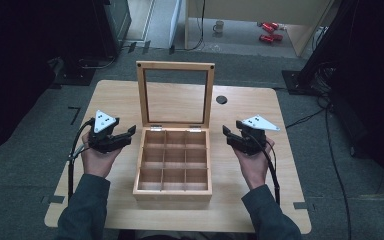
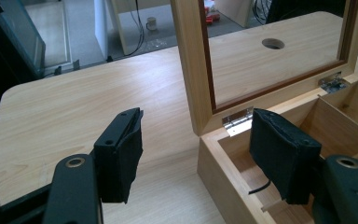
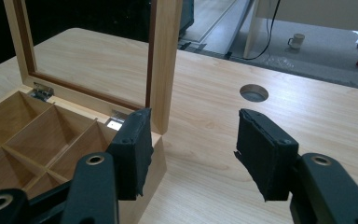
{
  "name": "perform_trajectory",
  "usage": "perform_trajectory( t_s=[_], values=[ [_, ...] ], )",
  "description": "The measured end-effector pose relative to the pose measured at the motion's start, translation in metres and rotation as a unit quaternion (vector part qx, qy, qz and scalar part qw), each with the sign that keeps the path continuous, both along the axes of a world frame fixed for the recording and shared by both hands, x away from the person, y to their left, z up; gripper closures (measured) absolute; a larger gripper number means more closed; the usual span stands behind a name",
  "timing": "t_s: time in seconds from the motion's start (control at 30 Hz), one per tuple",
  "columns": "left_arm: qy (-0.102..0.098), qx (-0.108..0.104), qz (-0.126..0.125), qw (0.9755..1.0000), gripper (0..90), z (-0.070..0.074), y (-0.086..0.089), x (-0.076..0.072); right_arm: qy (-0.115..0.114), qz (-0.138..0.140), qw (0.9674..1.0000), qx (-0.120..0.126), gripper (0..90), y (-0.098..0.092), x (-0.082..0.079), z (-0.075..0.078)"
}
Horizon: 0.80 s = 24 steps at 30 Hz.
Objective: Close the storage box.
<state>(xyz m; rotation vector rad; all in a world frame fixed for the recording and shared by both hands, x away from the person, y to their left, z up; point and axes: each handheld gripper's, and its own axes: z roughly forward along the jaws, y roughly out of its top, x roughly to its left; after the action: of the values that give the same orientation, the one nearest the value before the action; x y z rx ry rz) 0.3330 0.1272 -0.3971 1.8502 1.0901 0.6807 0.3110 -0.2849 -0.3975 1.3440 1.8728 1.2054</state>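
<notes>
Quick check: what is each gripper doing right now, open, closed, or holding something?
Left gripper: open, holding nothing, beside the box.
Right gripper: open, holding nothing.

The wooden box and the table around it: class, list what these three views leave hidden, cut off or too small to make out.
- Wooden box: in the left gripper view the left gripper covers part of the compartments; the frame's right and bottom edges cut off the rest.
- Lid: its top is cut off in both gripper views.
- Red items on the floor: too small to identify in the high view.
- Mug: too small for any detail.
</notes>
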Motion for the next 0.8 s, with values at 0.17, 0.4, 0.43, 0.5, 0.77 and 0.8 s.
perform_trajectory(
  t_s=[0.17,0.4,0.43,0.5,0.77,0.8],
  values=[
    [-0.004,0.000,-0.001,1.0000,35.4,0.004,-0.005,0.005,-0.005,0.002,1.0000,0.000,46.6,0.002,0.003,0.004],
    [-0.011,0.003,-0.003,0.9999,36.0,0.011,-0.011,0.013,-0.014,0.008,0.9999,-0.002,46.1,0.002,0.012,0.006],
    [-0.012,0.003,-0.003,0.9999,36.0,0.012,-0.011,0.014,-0.014,0.008,0.9999,-0.002,46.1,0.002,0.013,0.007],
    [-0.012,-0.001,-0.003,0.9999,36.0,0.012,-0.011,0.015,-0.014,0.008,0.9999,-0.003,46.2,0.003,0.014,0.007],
    [-0.020,-0.007,-0.005,0.9998,36.4,0.017,-0.013,0.025,-0.011,0.015,0.9997,-0.014,48.2,0.006,0.025,0.008],
    [-0.020,-0.004,-0.005,0.9998,36.3,0.018,-0.014,0.026,-0.011,0.019,0.9996,-0.016,49.7,0.008,0.027,0.009]
  ],
)
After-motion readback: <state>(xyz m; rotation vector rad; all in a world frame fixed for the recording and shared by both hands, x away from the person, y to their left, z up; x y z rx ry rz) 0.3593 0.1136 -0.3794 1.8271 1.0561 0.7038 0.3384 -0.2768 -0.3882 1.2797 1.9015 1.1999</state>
